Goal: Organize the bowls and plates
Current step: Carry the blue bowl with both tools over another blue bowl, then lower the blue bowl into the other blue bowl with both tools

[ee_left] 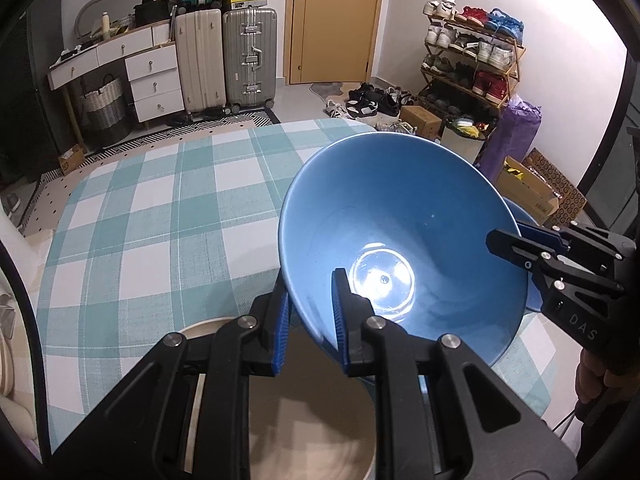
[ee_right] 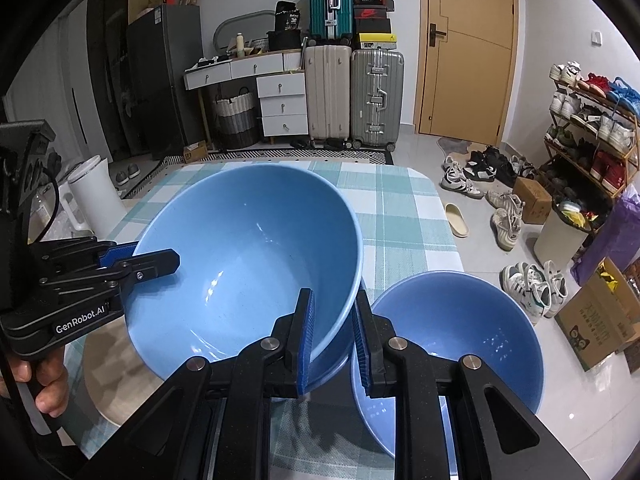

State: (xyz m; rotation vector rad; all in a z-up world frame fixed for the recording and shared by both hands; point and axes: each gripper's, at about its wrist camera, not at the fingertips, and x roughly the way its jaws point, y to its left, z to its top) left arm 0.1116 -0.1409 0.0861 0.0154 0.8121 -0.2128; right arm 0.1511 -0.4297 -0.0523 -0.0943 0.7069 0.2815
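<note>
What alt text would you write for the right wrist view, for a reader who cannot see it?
Two grippers hold one large blue bowl by opposite sides of its rim above a checked tablecloth: the right gripper near the camera, the left gripper opposite. A second blue bowl sits to the right.

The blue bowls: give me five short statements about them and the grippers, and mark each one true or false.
1. Both hand-held grippers clamp the rim of the large blue bowl. True: the left hand-held gripper and the right hand-held gripper grip opposite sides.
2. The large blue bowl holds food. False: it is empty.
3. A second blue bowl sits to the right of the held one. True.
4. The tablecloth is plain red. False: it is teal and white check.
5. The large blue bowl rests flat on the table. False: it is held tilted.
</note>
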